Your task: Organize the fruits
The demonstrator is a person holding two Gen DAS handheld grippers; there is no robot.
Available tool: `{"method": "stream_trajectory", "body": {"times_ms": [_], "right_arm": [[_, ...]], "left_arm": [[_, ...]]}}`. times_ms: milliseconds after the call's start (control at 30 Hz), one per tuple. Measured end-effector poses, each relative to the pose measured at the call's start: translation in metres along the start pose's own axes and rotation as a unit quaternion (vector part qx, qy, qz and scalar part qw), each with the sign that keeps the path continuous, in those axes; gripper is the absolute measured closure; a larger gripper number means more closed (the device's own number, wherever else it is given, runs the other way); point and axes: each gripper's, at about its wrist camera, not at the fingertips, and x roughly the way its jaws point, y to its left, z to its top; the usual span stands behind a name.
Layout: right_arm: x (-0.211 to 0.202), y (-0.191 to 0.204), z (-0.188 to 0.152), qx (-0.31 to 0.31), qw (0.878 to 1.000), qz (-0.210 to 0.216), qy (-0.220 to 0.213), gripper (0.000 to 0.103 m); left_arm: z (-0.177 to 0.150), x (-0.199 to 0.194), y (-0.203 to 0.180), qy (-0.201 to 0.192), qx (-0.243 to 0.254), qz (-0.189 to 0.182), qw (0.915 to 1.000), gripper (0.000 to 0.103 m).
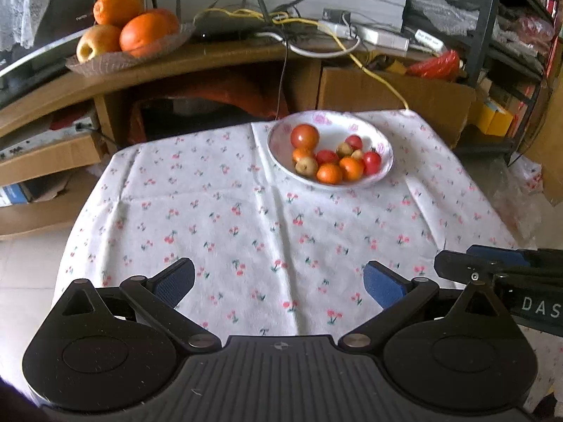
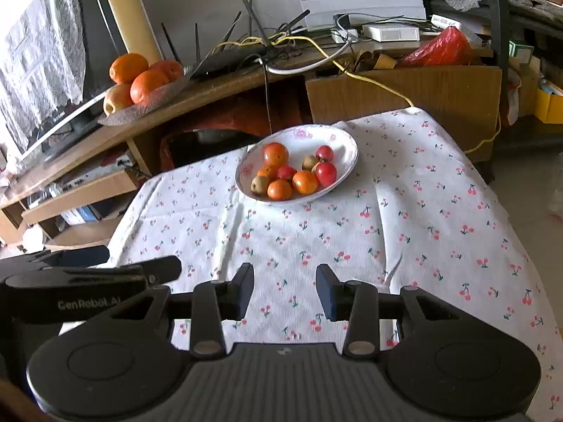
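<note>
Fruits point(image 1: 330, 156): none near grippers, none loose on cloth; all sit in floral bowl point(image 1: 381, 142) toward far edge of table point(image 1: 218, 218).

Near: left gripper point(image 1: 279, 281) jaws spread wide, nothing between. Right gripper point(image 2: 285, 292) jaws apart, narrower gap, nothing held. Both hover low over near cloth, well short of bowl; judged a neutral pose.

Mid: bowl holds small red, orange, tan-brown fruits, mixed, touching, skins glossy.

Far: shelf dish point(image 1: 105, 63) with big oranges, one apple.

Gathered state fits either sorting ahead or collecting done.
</note>
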Motion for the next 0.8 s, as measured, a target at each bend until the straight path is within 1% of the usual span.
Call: {"method": "stream_trajectory", "body": {"times_ms": [100,233,433,533,633,667,800], "right_arm": [[-0.001,0.003,-0.005,-0.002,1.000,0.000,0.005,0.049],[-0.002,0.005,-0.009,-0.003,1.000,0.000,0.008,0.049],[-0.002,0.008,-0.013,-0.002,1.000,0.003,0.012,0.049],[0.000,0.008,-0.015,-0.001,1.000,0.005,0.016,0.049],[0.000,0.007,-0.015,0.002,1.000,0.006,0.018,0.049],[0.000,0.007,-0.016,0.002,1.000,0.006,0.019,0.049],[0.001,0.006,-0.016,0.004,1.000,0.010,0.021,0.049]], "left_arm": [[-0.004,0.000,0.000,0.007,-0.006,0.005,0.9999,0.000],[-0.007,-0.002,0.004,0.012,-0.026,-0.009,0.9996,0.000],[-0.012,-0.001,0.005,0.020,-0.033,-0.004,0.9992,0.000],[-0.013,-0.003,0.003,0.017,-0.027,0.005,0.9995,0.000],[-0.011,0.000,0.003,0.035,-0.030,0.007,0.9989,0.000],[-0.010,0.001,0.004,0.040,-0.031,0.005,0.9987,0.001],[-0.012,-0.001,0.002,0.037,-0.032,0.008,0.9988,0.005]]}}
